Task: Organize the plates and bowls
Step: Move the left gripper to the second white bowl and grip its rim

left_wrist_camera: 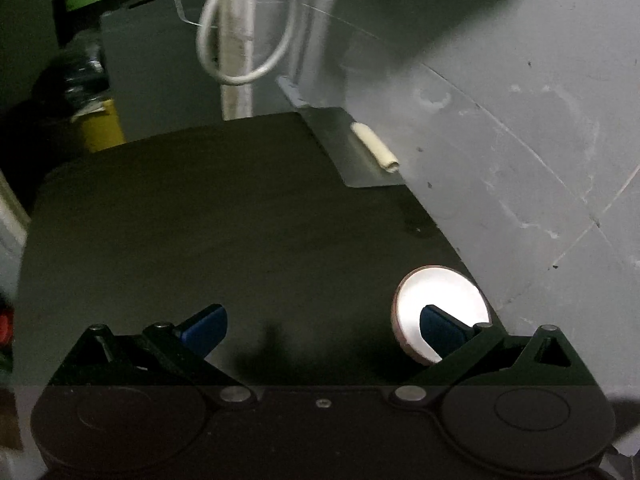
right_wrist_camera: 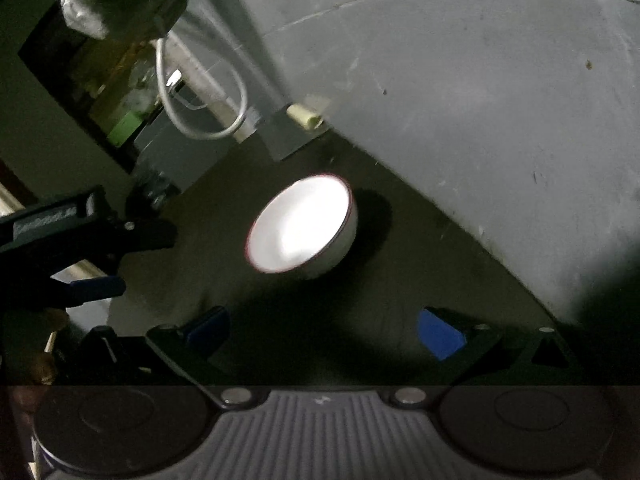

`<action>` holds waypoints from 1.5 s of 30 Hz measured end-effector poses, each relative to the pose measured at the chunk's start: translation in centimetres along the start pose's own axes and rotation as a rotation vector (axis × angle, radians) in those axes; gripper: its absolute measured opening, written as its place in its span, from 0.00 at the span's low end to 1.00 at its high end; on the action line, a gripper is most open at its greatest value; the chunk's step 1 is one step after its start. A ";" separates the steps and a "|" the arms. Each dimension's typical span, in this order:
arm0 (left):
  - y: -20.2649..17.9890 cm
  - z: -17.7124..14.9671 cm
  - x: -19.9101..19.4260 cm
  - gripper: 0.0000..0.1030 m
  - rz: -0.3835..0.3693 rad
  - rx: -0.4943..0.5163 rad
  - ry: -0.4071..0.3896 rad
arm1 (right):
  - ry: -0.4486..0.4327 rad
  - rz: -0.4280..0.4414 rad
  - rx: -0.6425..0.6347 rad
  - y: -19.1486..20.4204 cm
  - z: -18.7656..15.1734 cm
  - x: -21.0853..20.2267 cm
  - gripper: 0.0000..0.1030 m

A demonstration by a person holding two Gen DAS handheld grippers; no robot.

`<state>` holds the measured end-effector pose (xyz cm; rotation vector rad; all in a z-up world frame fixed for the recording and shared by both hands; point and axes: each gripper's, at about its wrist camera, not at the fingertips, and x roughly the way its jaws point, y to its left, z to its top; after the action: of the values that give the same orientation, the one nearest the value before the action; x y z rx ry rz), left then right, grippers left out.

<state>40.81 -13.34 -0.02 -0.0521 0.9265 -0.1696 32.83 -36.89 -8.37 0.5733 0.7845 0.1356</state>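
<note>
While the white bowl (right_wrist_camera: 304, 226) with its thin red rim sat upright on the dark tabletop (right_wrist_camera: 400, 280), close to the grey wall (right_wrist_camera: 480, 120), both grippers stood apart from it. The right gripper (right_wrist_camera: 324, 334) angled down toward the table with its blue-padded jaws spread wide and nothing between them; the bowl lay ahead of its fingertips, untouched. The left gripper (left_wrist_camera: 324, 326) also tilted downward over the table, jaws spread and empty. In its view the bowl (left_wrist_camera: 440, 312) showed partly behind the right-hand blue pad (left_wrist_camera: 440, 330), whether touching it could not be told. From the right wrist view the left gripper (right_wrist_camera: 96, 286) reached in at the left edge, well apart from the bowl. A white cable (left_wrist_camera: 248, 40) looped against the wall beyond.
</note>
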 end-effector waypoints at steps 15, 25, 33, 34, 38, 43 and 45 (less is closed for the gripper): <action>-2.4 1.3 4.3 0.97 0.020 0.039 0.049 | -0.077 -0.023 0.001 0.3 2.0 2.6 0.86; -1.8 0.1 5.4 0.82 -0.003 -0.037 0.067 | -0.072 -0.020 -0.024 0.6 2.6 3.6 0.80; -2.0 -0.4 5.9 0.60 -0.052 -0.024 0.081 | -0.079 -0.024 -0.048 0.3 2.6 3.6 0.70; -2.0 -0.4 6.0 0.57 -0.057 -0.027 0.085 | -0.079 -0.025 -0.054 0.3 2.6 3.7 0.68; -1.8 -0.5 6.3 0.47 -0.073 -0.032 0.098 | -0.077 -0.020 -0.061 0.3 2.7 3.8 0.59; -1.7 -0.5 6.5 0.39 -0.106 -0.034 0.096 | -0.060 -0.014 -0.085 0.3 2.7 3.9 0.43; -1.8 -0.6 6.5 0.33 -0.118 -0.035 0.095 | -0.051 -0.010 -0.086 0.3 2.8 3.9 0.38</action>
<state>43.98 -16.15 -5.30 -0.1322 1.0221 -0.2676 37.58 -36.61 -9.14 0.4891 0.7285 0.1441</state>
